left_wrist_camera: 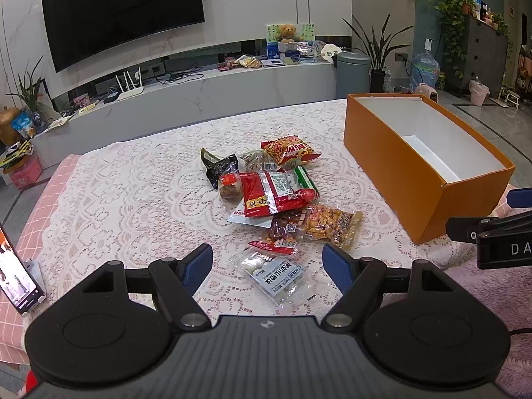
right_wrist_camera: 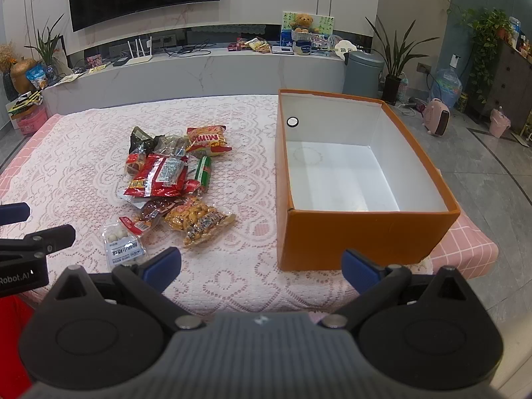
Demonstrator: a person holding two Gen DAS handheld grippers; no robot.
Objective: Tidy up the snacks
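Snacks (left_wrist_camera: 276, 199) are lying in a loose pile mid-table, well apart from both of my grippers and not yet in the box. Going big to small:

Table (left_wrist_camera: 133, 173) w/ white lace cloth over pink check is filling most of both views. Orange box (right_wrist_camera: 332, 236), white inside, is sitting open on the table's right side, near the pile but not touching it; nothing's showing in it.

Left gripper (left_wrist_camera: 267, 266) is hovering over the near edge of the pile, angled down, jaws spread wide, nothing between the pads. Right gripper (right_wrist_camera: 261, 266) is hanging in front of the box's near wall, also angled down, jaws spread wide, pinching nothing.

Pile, biggest first: red packet (left_wrist_camera: 272, 194) is lying on top in the middle, overlapping a silver pouch under it. Yellow-red chip bag (left_wrist_camera: 289, 151) is sitting at the far end. Peanut bag (left_wrist_camera: 331, 226) is lying on the box side, nearer me. Clear pack of white balls (left_wrist_camera: 276, 274) w/ blue label is closest to me, just beyond the left gripper's tips. Dark green packet (left_wrist_camera: 217, 164) is at the far left. Green stick pack (left_wrist_camera: 304, 178) is poking out from under the red packet.

Phone (left_wrist_camera: 16, 272) is leaning at the table's left edge, screen lit.
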